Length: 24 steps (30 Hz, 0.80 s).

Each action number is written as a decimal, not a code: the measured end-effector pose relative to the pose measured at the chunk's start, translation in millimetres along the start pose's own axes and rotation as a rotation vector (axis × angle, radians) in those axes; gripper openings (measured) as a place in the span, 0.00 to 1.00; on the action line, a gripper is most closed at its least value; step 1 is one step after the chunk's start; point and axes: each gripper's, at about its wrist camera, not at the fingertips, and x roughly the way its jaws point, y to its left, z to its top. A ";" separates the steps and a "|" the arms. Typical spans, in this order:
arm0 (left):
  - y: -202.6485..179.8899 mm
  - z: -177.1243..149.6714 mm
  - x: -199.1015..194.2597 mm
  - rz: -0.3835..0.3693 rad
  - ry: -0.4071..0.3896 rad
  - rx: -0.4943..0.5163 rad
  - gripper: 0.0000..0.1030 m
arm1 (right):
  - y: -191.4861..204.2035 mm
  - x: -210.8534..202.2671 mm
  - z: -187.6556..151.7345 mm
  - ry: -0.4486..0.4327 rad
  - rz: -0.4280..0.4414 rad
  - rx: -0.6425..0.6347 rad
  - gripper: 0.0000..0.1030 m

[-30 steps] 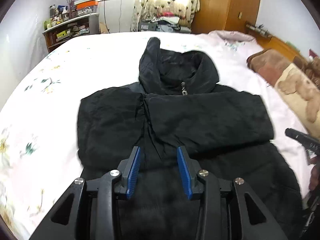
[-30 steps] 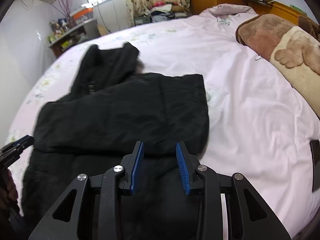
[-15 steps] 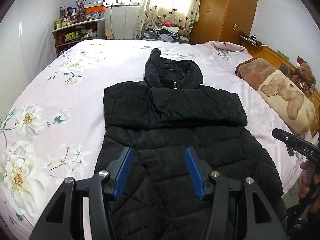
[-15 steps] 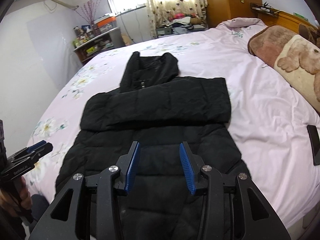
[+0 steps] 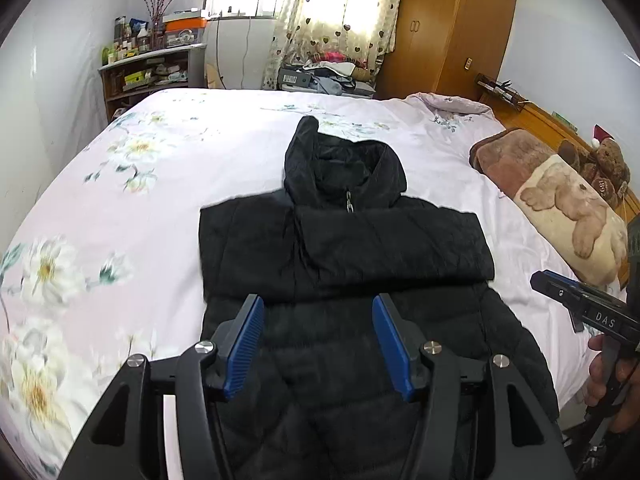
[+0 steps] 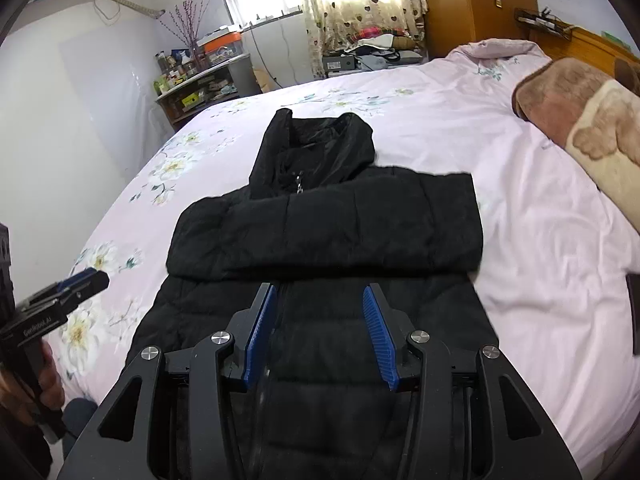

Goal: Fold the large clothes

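Hovering above black jacket (image 5: 344, 248) on floral bed (image 5: 120, 200): left gripper (image 5: 318, 320) and right gripper (image 6: 318, 308), jaws just been widening, gripping nothing; both sleeves lying folded across chest.

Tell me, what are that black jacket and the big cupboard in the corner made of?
The jacket looks like padded synthetic fabric, perhaps nylon or polyester: stitched quilt lines, puffy panels, a faint sheen on the hood. The cupboard looks like wood or wood-look board, orange-brown with a smooth, slightly glossy finish; which one I cannot tell.
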 end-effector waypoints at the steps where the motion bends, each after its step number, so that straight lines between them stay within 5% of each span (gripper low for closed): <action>1: -1.0 8.6 5.6 -0.001 -0.005 0.011 0.57 | 0.3 2.5 4.9 -0.004 0.000 -0.002 0.45; 14: 5.0 123.7 119.0 0.008 -0.008 0.087 0.57 | -17.5 96.2 121.7 -0.001 0.004 -0.036 0.46; 24: 17.1 174.5 247.0 0.032 0.063 0.072 0.60 | -53.0 217.5 178.1 0.095 0.015 0.032 0.53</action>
